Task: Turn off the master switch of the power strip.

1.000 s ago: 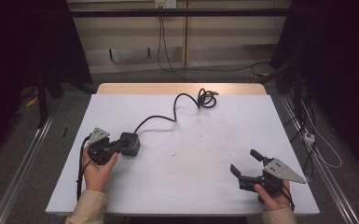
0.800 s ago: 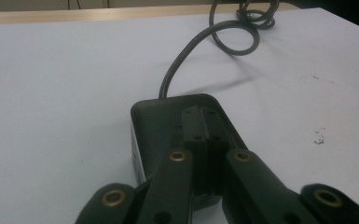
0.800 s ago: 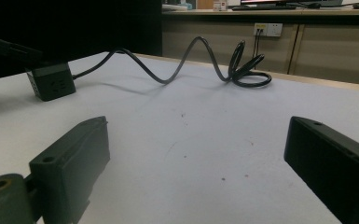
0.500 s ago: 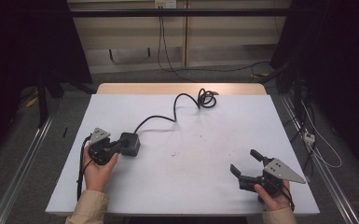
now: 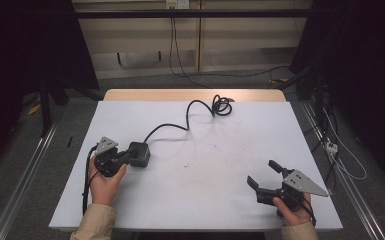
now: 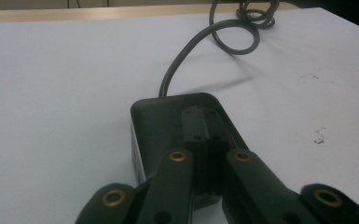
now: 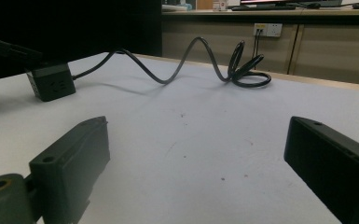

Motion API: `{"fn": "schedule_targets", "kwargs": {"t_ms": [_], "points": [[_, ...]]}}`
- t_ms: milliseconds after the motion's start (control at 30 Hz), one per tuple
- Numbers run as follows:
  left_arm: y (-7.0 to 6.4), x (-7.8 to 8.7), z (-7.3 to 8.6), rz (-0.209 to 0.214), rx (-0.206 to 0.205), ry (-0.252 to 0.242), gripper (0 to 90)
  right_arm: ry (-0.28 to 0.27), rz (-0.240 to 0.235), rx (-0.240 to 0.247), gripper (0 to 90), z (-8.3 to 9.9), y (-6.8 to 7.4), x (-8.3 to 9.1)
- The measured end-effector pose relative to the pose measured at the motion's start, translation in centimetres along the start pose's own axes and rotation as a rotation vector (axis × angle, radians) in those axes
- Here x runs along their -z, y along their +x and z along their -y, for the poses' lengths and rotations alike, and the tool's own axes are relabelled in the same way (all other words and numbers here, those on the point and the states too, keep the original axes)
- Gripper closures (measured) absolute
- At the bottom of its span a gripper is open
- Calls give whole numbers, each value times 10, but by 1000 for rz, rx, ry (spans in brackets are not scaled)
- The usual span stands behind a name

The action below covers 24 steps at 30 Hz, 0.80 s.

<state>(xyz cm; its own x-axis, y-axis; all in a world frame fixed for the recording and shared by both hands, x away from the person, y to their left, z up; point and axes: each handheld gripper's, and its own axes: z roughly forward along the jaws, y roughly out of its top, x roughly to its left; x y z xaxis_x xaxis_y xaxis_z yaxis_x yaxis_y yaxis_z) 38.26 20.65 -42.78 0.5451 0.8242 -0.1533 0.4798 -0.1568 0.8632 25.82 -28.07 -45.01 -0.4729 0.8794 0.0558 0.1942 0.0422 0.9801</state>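
You work on a large white rectangular table (image 5: 195, 190) with a pale wooden strip along its far edge. A long black rubber cable (image 5: 190, 112) runs across the far half of it, makes a coil near the far edge, and ends in the small black plastic power cube (image 5: 140, 152), which sits on the left part of the table, on the side nearer to you. Your left gripper (image 5: 117, 159) lies just beside this cube; in the left gripper view its jaws are pressed together and rest on top of the cube (image 6: 168, 121), touching it. Your right gripper (image 5: 264, 176) rests on the right near corner, well apart from the cube, and its jaws stand wide apart with only bare table between them.
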Motion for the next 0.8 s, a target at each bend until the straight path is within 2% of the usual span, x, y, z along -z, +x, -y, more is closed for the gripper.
{"fn": "schedule_targets", "kwargs": {"t_ms": [800], "points": [[0,0,0,-4,-1,-5,900,3,0,0,61,0,0,0]]}}
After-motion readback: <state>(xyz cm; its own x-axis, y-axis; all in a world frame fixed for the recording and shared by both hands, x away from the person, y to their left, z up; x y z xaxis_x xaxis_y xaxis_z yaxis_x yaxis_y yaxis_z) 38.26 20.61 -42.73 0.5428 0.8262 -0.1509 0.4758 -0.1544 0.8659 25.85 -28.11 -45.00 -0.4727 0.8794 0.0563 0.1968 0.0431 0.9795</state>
